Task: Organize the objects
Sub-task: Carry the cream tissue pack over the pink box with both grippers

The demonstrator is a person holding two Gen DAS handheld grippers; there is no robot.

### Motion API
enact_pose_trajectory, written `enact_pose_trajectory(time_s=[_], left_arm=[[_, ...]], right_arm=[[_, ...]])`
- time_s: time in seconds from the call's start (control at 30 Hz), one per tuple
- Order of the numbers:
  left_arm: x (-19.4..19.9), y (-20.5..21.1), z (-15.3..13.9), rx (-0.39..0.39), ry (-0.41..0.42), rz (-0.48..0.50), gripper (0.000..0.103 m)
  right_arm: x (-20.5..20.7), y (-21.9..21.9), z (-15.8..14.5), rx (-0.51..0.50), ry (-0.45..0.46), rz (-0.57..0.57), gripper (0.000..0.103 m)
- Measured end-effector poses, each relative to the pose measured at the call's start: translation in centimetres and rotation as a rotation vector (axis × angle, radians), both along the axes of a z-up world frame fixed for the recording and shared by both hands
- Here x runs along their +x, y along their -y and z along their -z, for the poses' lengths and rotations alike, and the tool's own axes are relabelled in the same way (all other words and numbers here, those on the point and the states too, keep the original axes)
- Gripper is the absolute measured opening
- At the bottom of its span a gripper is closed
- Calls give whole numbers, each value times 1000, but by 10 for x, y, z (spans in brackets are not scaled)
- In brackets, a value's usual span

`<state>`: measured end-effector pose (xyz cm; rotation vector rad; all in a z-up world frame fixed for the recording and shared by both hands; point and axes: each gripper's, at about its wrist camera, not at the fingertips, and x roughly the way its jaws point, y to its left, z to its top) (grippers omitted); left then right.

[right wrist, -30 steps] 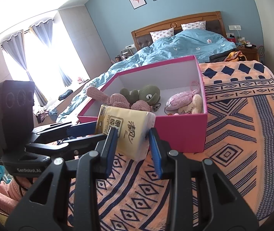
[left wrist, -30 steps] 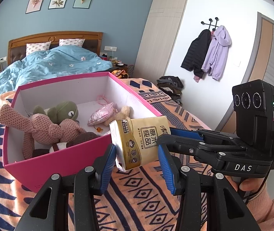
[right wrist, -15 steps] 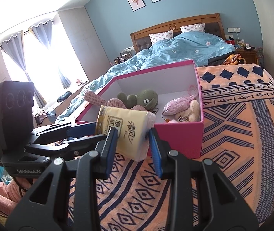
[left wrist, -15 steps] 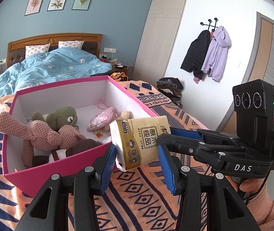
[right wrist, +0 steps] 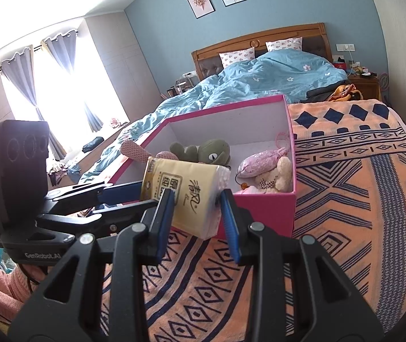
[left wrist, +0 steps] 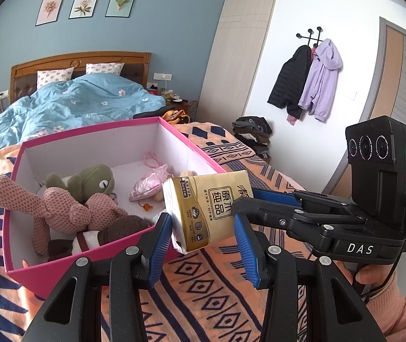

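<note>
— Did anything shift in that last second?

— Hardly. We kept the tissue pack [left wrist: 205, 208] up in the air, just short of the near wall of the pink box [left wrist: 94, 151], over the patterned bed cover [left wrist: 217, 285]. Only the box sat a touch lower in our left view.

— And the grip?

— Unchanged. Our left fingers [left wrist: 161, 236] pinched the pack, and our right fingers [right wrist: 232, 228] pinched it from the other side.

— So the pack wasn't in yet?

— No. The frog [left wrist: 88, 179] and the knitted rabbit [left wrist: 60, 208] filled the box's left half, while the right part looked freer. We judged that lifting the pack over the wall and letting go remained.
</note>
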<state>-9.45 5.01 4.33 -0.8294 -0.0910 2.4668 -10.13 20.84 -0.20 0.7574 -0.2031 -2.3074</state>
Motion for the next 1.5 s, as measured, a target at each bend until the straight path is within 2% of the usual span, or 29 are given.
enact_pose_trajectory(time_s=[1.5], left_arm=[[-27, -4, -3, -1, -3, -7, 45]], right_arm=[[-27, -2, -6, 12, 3, 17, 37]])
